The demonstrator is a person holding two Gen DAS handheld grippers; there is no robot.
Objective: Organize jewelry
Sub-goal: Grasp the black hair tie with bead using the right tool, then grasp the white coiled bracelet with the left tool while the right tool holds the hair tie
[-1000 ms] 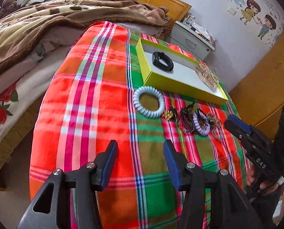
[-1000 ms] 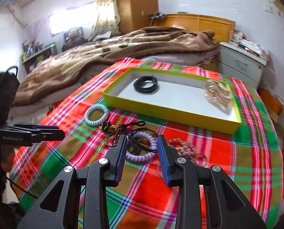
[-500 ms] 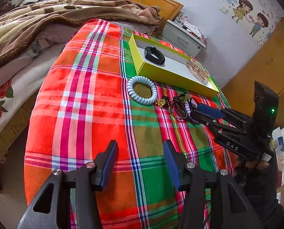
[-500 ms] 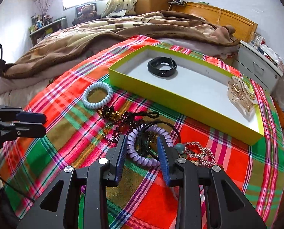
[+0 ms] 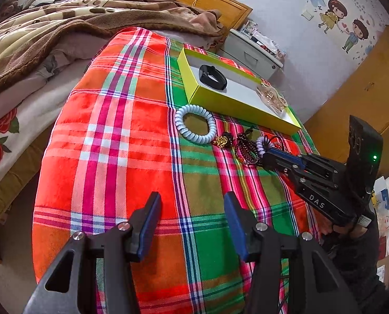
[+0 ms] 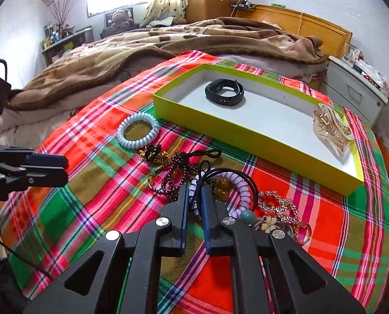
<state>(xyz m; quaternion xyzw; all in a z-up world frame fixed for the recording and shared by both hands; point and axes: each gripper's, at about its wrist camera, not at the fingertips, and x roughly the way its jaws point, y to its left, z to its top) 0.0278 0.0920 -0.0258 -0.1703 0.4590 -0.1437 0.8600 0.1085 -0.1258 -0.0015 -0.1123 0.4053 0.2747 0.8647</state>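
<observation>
The right gripper point(image 6: 195, 196) is nearly closed, fingers pinching the purple coil hair tie point(image 6: 240, 195) and a black cord point(image 6: 249, 180) at the jewelry pile on the plaid cloth point(image 6: 90, 183). Just ahead and left of it lie dark beads point(image 6: 178, 175), a gold charm point(image 6: 155, 154) and a pale blue coil tie point(image 6: 138, 130). Further ahead sits the yellow box point(image 6: 220, 128) w/ a black band point(image 6: 224, 93) and gold clip point(image 6: 330, 128) inside. A rhinestone chain point(image 6: 278, 204) lies right beside it. The left gripper point(image 5: 192, 219) hangs spread wide over bare cloth, nothing btw its fingers, well back from the pile.
</observation>
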